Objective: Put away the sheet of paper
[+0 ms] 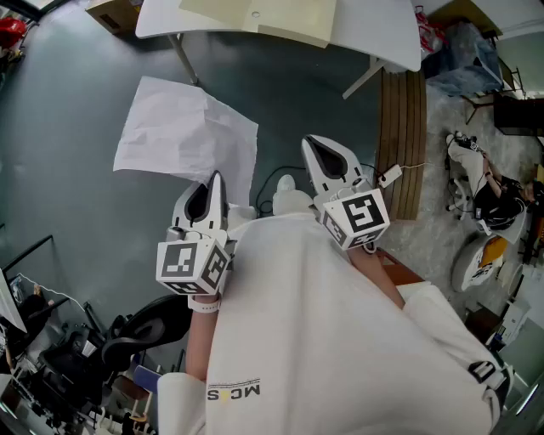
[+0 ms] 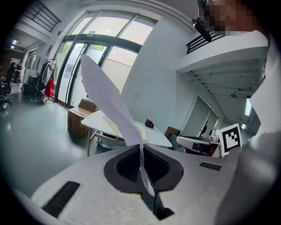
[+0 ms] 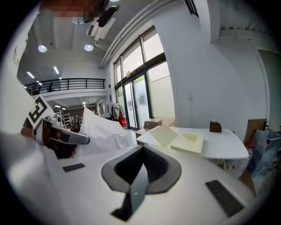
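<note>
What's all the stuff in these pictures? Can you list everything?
paper: one, white, crumpled, held up over the floor
table: one, white, at the far end
pads: about two, cream, on the table
box: one, brown cardboard, on the floor left of the table
slats: several, brown wood, on the floor at the right
chair: one, black, lower left
coat: one, white, on the person
left tongs: one, white, shut on the paper's edge
right tongs: one, white, shut, nothing in them
</note>
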Demonstrator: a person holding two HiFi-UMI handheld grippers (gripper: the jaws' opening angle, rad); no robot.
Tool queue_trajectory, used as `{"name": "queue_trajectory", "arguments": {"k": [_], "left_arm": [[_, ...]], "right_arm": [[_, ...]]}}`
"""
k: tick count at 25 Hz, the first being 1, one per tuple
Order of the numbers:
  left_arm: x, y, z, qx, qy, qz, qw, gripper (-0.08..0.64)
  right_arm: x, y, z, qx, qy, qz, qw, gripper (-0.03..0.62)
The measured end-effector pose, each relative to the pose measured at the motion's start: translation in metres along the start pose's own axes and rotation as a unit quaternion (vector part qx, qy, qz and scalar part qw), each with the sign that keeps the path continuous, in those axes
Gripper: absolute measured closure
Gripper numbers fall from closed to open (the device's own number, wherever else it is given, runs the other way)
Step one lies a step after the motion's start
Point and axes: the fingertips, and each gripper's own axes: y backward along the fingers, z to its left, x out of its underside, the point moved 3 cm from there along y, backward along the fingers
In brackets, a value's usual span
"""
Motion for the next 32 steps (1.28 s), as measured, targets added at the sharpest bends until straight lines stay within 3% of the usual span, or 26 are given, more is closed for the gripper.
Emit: {"name": "queue_trajectory", "arguments": {"k": [4,9,16,22,28,32], "left_arm": [[0.000,-0.011,-0.002,-0.008,-0.001,-0.005,1.0000,0.535],[-0.002,-0.026,-0.020,0.008,-0.014,0.007,0.9998,0.537],[-0.001,-0.043,-0.042,0.017,0.003,0.022,0.9996,0.535],[0.005,-0.072,-0.073,0.031,0.048,0.033,0.9978,0.535],[0.012,-0.095,-0.082,0.010,0.058,0.035,0.9976,0.535],[0.007,-0.121,-0.081,0.007,0.061,0.041,0.9973,0.535]], "right_arm": [[-0.009,-0.007,-0.011,-0.006,0.008,-0.012,1.000,0.580],[-0.005,0.006,-0.032,0.008,0.001,-0.011,1.000,0.578],[0.006,0.024,-0.061,0.028,-0.028,-0.017,0.999,0.578],[0.021,0.047,-0.107,0.040,-0.053,-0.024,0.998,0.578],[0.049,0.049,-0.149,0.046,-0.084,-0.015,0.995,0.578],[0.044,0.033,-0.168,0.048,-0.091,-0.014,0.995,0.578]]}}
